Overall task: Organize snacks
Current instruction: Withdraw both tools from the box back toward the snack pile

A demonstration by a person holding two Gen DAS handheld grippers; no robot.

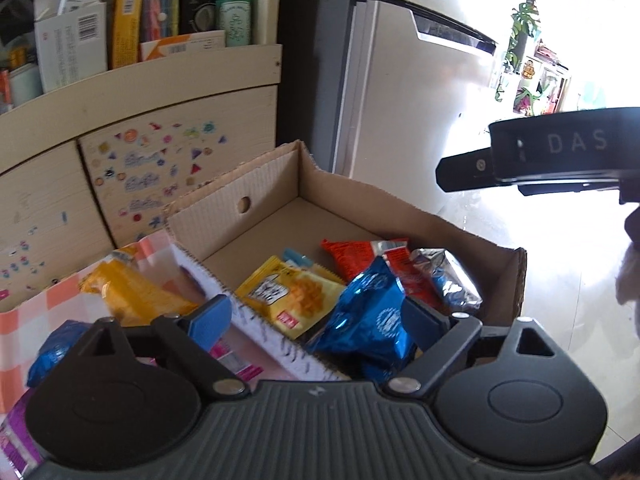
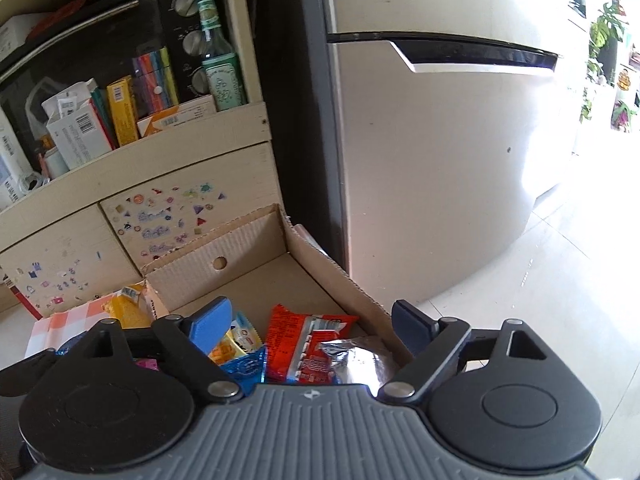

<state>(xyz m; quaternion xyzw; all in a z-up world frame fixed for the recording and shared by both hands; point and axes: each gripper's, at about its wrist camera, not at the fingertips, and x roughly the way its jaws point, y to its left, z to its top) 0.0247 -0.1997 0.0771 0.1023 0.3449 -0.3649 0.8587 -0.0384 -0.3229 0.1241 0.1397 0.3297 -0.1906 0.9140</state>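
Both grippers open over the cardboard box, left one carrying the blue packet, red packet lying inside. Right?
Not quite: the left gripper carries nothing. In the left wrist view the blue packet lies in the cardboard box with the jaws spread wide. The right gripper is open too, and the red packet lies inside.
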